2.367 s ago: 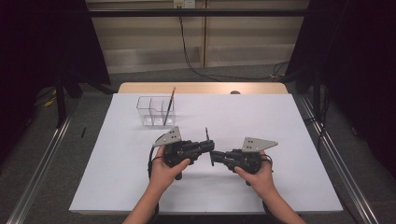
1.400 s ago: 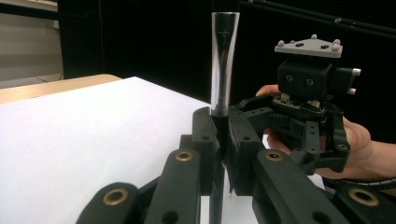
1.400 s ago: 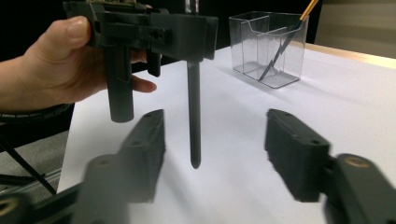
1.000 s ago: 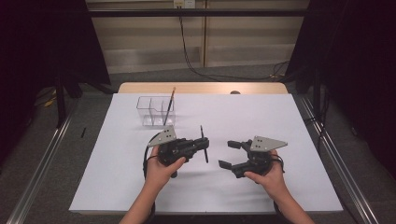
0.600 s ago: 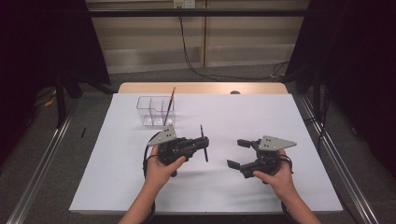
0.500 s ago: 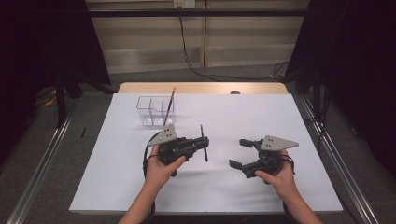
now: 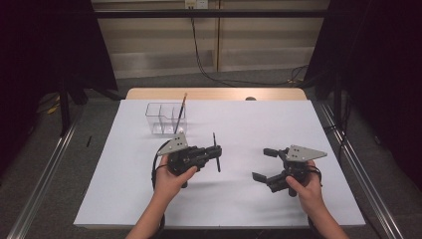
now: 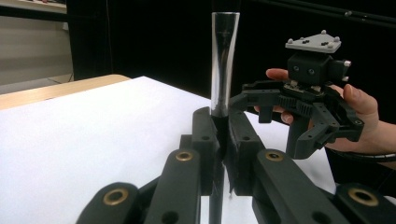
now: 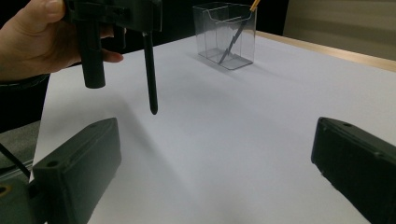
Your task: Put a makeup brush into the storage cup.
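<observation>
While I hold still:
Left gripper (image 7: 215,152): pinching pen (image 7: 215,152), axis upright.
Right gripper (image 7: 265,164): jaws just spread, empty.
Holder (image 7: 165,118): up-table, nearer my left.

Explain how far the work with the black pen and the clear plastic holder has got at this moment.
Done: one orange pencil already leans inside the clear plastic compartment holder. In hand: the left gripper is clamped on a slim black pen, upright above the white table cover; the right gripper stands open and holds nothing, its jaws just having opened. Left, probably: carrying that pen to the holder.
</observation>
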The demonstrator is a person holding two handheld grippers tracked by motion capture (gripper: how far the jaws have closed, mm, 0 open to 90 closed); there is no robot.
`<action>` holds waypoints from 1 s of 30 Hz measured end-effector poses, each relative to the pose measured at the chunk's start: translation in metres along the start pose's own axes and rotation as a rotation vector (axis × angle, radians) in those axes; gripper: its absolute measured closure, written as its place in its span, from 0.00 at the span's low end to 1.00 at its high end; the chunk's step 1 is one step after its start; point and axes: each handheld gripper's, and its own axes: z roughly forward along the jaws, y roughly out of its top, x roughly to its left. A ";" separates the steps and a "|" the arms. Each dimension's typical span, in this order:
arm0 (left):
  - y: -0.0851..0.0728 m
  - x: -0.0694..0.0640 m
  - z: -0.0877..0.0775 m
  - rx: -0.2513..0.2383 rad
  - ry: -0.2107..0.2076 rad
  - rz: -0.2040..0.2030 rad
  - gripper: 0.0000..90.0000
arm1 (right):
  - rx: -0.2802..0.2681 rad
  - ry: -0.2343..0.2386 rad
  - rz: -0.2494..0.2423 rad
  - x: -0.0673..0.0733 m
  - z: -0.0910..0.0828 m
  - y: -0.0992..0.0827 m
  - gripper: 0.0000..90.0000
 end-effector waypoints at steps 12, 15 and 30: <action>0.001 0.001 0.001 -0.001 0.003 0.006 0.93 | 0.022 -0.027 -0.015 -0.005 -0.018 -0.006 0.01; 0.001 0.001 0.001 0.002 0.002 0.005 0.93 | 0.021 -0.036 -0.015 -0.006 -0.022 -0.008 0.01; 0.002 0.003 -0.002 -0.001 0.015 0.009 0.93 | 0.021 -0.055 -0.019 -0.011 -0.037 -0.012 0.01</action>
